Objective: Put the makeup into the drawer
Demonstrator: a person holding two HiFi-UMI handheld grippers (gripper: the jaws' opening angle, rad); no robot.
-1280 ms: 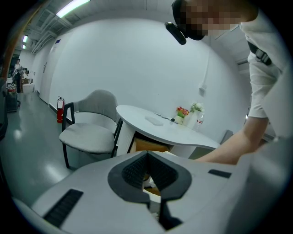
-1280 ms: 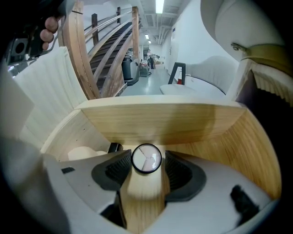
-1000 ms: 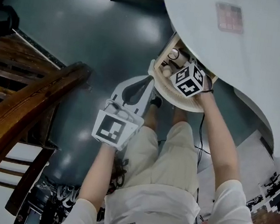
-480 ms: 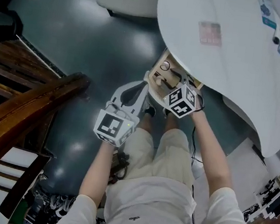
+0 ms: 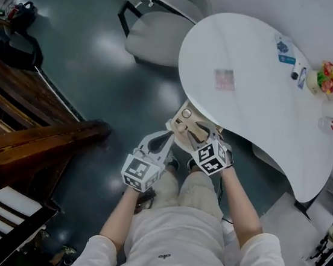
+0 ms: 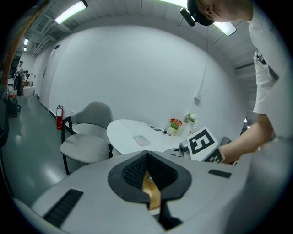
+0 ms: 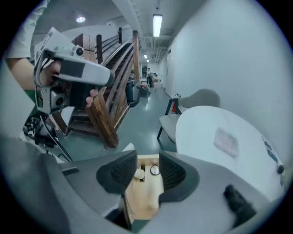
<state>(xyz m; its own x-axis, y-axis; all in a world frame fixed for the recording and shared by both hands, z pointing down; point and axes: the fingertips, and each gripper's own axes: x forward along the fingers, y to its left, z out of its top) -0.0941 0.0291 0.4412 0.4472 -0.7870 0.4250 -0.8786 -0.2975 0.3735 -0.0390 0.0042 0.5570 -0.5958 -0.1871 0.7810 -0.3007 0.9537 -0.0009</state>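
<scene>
Head view: the drawer (image 5: pixel 182 139) stands open under the table (image 5: pixel 250 98), with the makeup (image 5: pixel 187 113) apparently already inside; only shutting it seems left. Left gripper view: the left claw (image 6: pixel 147 154) is pressed together, empty. Right gripper view: the right claw (image 7: pixel 147 168) has jaws that have just been closing yet stand apart, with nothing between them.

no word, number or brand can be read anywhere. one marker cube (image 5: pixel 213 158) and the other cube (image 5: pixel 137 172) bear only black-and-white square patterns. the pale label (image 5: pixel 224 79) mid-way across the white table (image 5: pixel 259 120) and the blue packet (image 5: pixel 283 48) by its far edge are too small to read.
</scene>
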